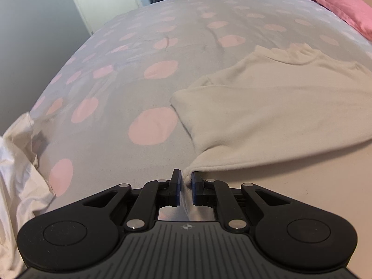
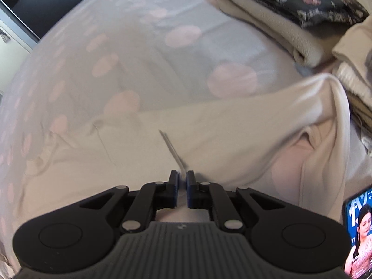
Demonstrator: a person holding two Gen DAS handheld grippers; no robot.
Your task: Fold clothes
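Note:
A cream fleece garment lies spread on a grey bedcover with pink dots. My left gripper is shut on a corner of the garment's near edge, and the cloth pulls up into a point between the pads. In the right wrist view the same cream garment covers the middle of the bed. My right gripper is shut on a raised pinch of its cloth, and a crease runs away from the pads. A sleeve trails off to the right.
A pink pillow lies at the far right of the bed. White cloth hangs at the bed's left edge. A stack of folded clothes, one dark and floral, sits at the upper right. A lit phone screen lies at the lower right.

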